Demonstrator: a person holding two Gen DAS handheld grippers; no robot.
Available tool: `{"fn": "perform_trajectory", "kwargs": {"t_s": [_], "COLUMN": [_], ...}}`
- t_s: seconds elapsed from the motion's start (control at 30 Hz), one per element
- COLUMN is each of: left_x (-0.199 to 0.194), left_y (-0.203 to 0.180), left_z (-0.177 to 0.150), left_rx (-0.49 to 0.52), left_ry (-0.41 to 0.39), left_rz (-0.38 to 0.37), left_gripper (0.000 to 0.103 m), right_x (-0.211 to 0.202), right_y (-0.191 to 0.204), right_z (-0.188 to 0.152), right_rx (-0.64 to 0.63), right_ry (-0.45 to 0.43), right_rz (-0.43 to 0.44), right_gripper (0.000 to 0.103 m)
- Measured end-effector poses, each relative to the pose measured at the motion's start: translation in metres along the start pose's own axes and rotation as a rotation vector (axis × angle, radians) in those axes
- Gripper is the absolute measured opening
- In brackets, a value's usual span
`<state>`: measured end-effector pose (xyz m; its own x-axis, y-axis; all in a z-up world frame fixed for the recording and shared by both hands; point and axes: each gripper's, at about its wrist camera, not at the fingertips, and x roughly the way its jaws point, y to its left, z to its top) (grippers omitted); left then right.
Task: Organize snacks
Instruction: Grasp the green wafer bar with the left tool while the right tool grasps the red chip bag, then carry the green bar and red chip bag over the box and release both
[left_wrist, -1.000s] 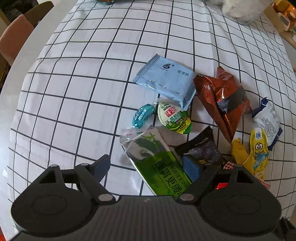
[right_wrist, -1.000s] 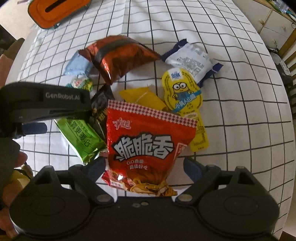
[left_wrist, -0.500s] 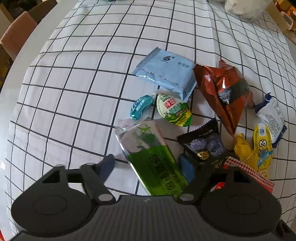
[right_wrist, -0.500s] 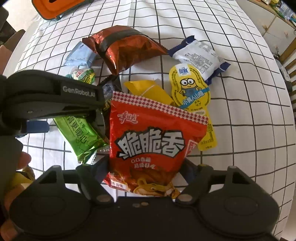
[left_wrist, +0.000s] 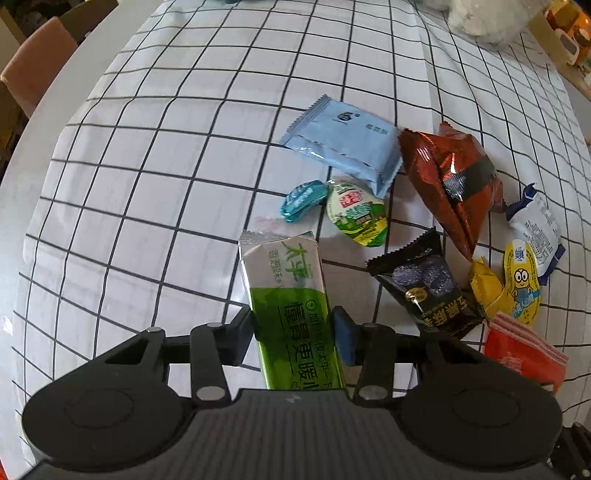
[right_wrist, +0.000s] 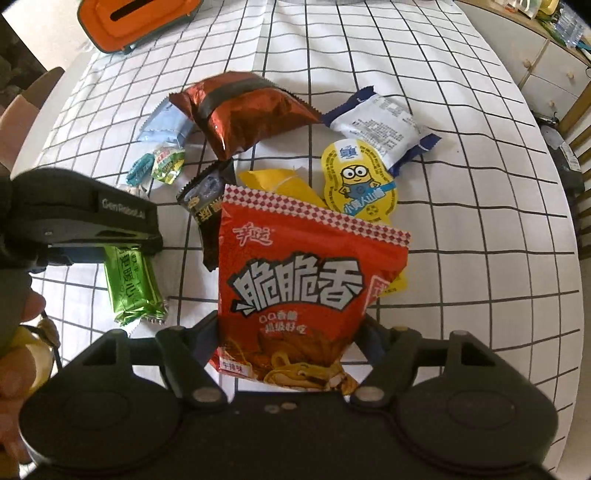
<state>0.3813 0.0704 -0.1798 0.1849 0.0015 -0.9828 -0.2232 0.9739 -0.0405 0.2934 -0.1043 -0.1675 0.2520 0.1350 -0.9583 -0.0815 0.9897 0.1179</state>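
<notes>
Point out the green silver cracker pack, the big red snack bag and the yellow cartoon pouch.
green silver cracker pack (left_wrist: 291, 295), left wrist view, on its green middle.
big red snack bag (right_wrist: 303, 284), right wrist view, on its white lettering.
yellow cartoon pouch (right_wrist: 356, 181), right wrist view, on the cartoon figure.

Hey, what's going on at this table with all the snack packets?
A person holds tongs in each hand over a pile of snacks on a checked tablecloth. The left tongs are closing on a green packet, pads at its sides. The right tongs are closing around a red bag. The other snacks lie loose, among them a blue packet, a brown bag and a black packet.
</notes>
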Motion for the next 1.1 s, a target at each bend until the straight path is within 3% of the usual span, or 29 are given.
{"fn": "perform_trajectory", "kwargs": {"t_s": [0.43, 1.1], "left_x": [-0.031, -0.161], "left_y": [0.033, 0.038], "left_z": [-0.015, -0.09], "left_rx": [-0.03, 0.076], "left_ry": [-0.03, -0.219], "left_rz": [-0.028, -0.1], "left_gripper": [0.042, 0.042], "right_x": [-0.059, -0.163], "right_y": [-0.01, -0.031], "right_z": [-0.01, -0.07], "right_rx": [-0.027, -0.17], "right_ry": [-0.084, -0.208], "right_rz": [0.062, 0.171], "right_gripper": [0.074, 0.074]}}
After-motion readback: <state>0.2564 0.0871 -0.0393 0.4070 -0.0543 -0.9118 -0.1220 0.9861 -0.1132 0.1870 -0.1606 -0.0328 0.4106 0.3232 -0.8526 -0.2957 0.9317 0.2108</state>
